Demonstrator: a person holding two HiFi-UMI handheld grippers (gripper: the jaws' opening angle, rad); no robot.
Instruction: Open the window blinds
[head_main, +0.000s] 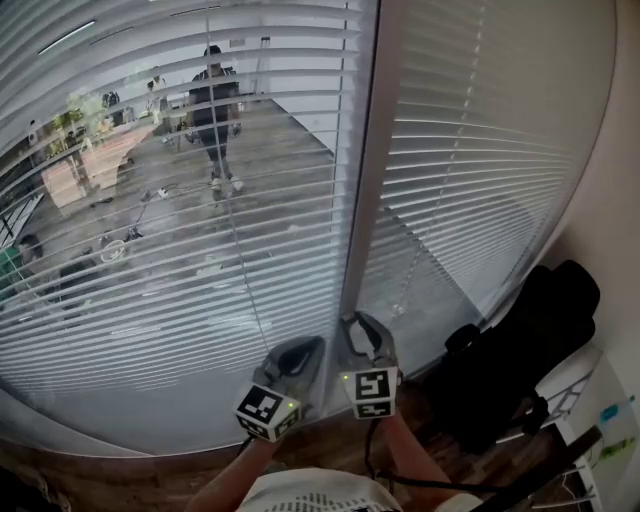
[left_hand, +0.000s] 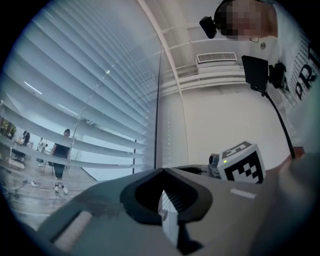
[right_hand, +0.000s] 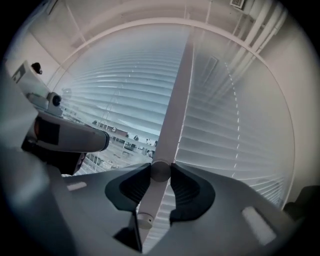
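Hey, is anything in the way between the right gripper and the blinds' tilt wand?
Nothing visible is in the way. The tilt wand already sits between the jaws of the right gripper, which are closed on it just above its lower end, in front of the slats.

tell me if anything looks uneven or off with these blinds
The left blind has its slats tilted open, so the room beyond shows through, while the right blind is nearly shut. That mismatch is all; no slat looks bent or broken.

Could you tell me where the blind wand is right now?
The wand sits clamped in the right gripper's jaws, centre of the right gripper view, at the foot of the mullion.
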